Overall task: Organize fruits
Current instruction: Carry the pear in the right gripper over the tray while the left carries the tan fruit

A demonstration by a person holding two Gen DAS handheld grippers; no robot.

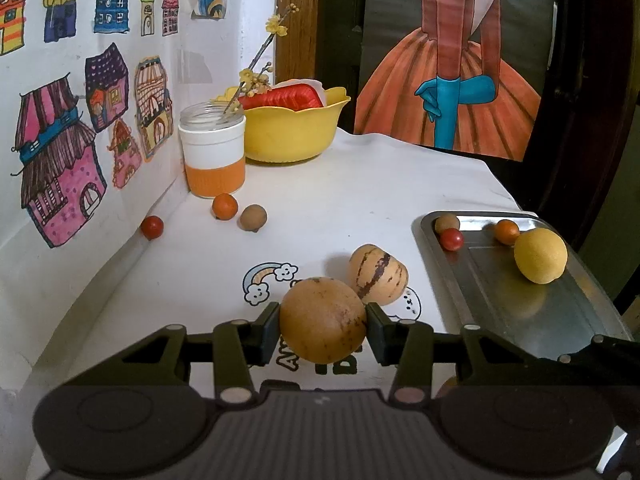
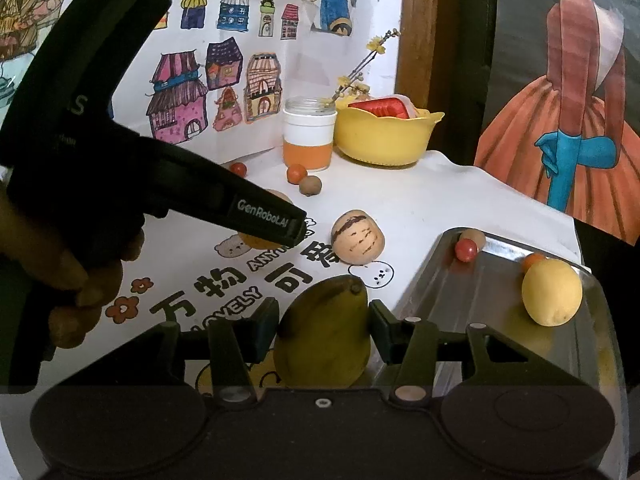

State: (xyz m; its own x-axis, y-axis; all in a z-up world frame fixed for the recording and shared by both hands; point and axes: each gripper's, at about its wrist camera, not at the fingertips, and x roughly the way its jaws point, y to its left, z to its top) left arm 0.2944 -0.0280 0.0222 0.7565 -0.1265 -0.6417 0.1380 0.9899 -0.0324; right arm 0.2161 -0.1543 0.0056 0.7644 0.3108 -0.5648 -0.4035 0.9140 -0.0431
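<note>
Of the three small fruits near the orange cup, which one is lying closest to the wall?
The small red fruit. It lies against the paper-covered wall, left of the orange fruit and the brown fruit, which sit together below the cup.

Wall drawings [image 1: 80, 120], wooden doorframe [image 1: 294, 20]

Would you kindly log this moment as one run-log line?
left tool: shut on round tan fruit | right tool: shut on green mango | metal tray: four fruits

The metal tray [image 1: 520, 304] is gleaming glossy, the yellow plastic bowl [image 1: 292, 132] is looking smooth, and the tablecloth [image 1: 360, 184] is lying matt.
</note>
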